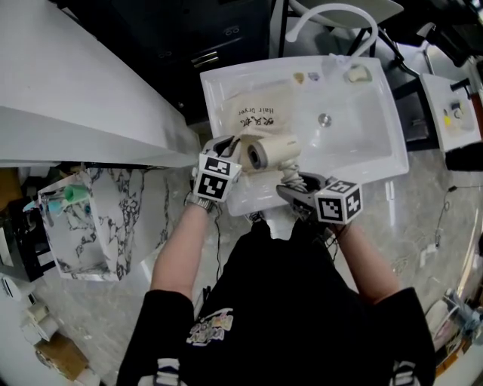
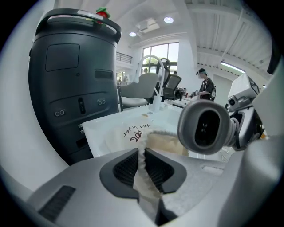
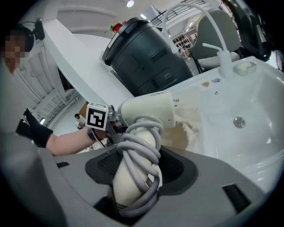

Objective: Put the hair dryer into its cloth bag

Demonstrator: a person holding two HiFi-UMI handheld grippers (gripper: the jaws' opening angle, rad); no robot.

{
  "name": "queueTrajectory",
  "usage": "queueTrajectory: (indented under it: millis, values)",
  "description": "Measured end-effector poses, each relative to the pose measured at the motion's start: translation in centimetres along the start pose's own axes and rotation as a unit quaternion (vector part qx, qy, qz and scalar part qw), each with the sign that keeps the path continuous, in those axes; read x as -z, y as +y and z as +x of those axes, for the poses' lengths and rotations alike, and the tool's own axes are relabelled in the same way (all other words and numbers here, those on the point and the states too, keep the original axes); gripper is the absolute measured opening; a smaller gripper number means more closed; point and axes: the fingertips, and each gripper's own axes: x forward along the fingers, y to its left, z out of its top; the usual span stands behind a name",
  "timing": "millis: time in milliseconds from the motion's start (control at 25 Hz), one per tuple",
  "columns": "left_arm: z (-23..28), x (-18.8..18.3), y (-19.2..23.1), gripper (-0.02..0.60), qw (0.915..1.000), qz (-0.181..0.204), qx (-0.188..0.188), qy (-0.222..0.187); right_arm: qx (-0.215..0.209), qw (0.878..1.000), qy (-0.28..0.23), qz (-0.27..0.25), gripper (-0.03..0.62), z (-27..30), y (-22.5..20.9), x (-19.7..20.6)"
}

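A cream hair dryer [image 1: 270, 151] hangs over the near edge of the white sink [image 1: 377, 162], its grey cord wound round the handle [image 3: 136, 159]. My right gripper [image 3: 137, 170] is shut on that handle. The beige cloth bag [image 1: 255, 114], printed "Hair Dryer", lies in the sink's left half. My left gripper [image 2: 141, 165] is shut on the bag's near rim [image 2: 143, 177], pinching a fold of cloth between its pads. The dryer's nozzle [image 2: 205, 127] faces the left gripper view, just right of the bag's mouth [image 2: 166, 142]. My left gripper [image 1: 219, 154] sits left of the dryer.
A dark cylindrical bin [image 2: 71, 88] stands left of the sink. A white tap [image 1: 332, 19] arches over the far rim, with a soap dish [image 1: 358, 74] beside it. A white counter [image 1: 75, 98] runs along the left. A marble-patterned box [image 1: 90, 226] sits on the floor.
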Motion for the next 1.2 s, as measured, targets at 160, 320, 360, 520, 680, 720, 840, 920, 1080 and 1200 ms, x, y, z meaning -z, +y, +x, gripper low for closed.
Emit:
queueTrajectory:
  millis: [160, 320, 360, 520, 680, 720, 840, 920, 1080, 1200]
  values:
    - [0.0, 0.0, 0.0, 0.043, 0.9999, -0.01, 0.004, -0.002, -0.006, 0.999, 0.041, -0.002, 0.239, 1.0, -0.1, 2.5]
    - [0.1, 0.0, 0.0, 0.043, 0.9999, -0.011, 0.005, -0.002, -0.014, 0.997, 0.072, 0.012, 0.239, 2.0, -0.4, 4.1]
    - [0.1, 0.0, 0.0, 0.043, 0.9999, -0.012, 0.005, -0.002, -0.016, 0.997, 0.08, 0.016, 0.239, 2.2, -0.4, 4.3]
    - [-0.1, -0.1, -0.2, 0.043, 0.9999, -0.01, 0.006, -0.002, -0.01, 0.993, 0.114, 0.035, 0.239, 3.3, -1.2, 5.1]
    - [-0.3, 0.1, -0.4, 0.043, 0.9999, -0.007, 0.011, 0.001, 0.008, 0.99, 0.121, 0.074, 0.239, 4.8, -2.2, 4.5]
    - [-0.4, 0.1, -0.4, 0.043, 0.9999, -0.006, 0.012, 0.001, 0.011, 0.989, 0.121, 0.084, 0.239, 5.1, -2.5, 4.3]
    - [-0.6, 0.1, -0.6, 0.043, 0.9998, 0.0, 0.017, 0.0, 0.024, 0.987, 0.118, 0.108, 0.239, 6.0, -3.4, 3.7]
    - [-0.8, 0.1, -0.8, 0.043, 0.9998, 0.003, 0.021, -0.001, 0.03, 0.986, 0.114, 0.12, 0.239, 6.5, -3.8, 3.2]
    - [-1.3, -0.3, -0.9, 0.043, 0.9996, 0.004, 0.027, -0.005, 0.042, 0.985, 0.105, 0.129, 0.239, 7.8, -4.2, 2.0]
    - [-1.6, -0.5, -1.0, 0.043, 0.9994, 0.007, 0.032, -0.009, 0.054, 0.985, 0.085, 0.138, 0.239, 8.9, -4.7, 1.0]
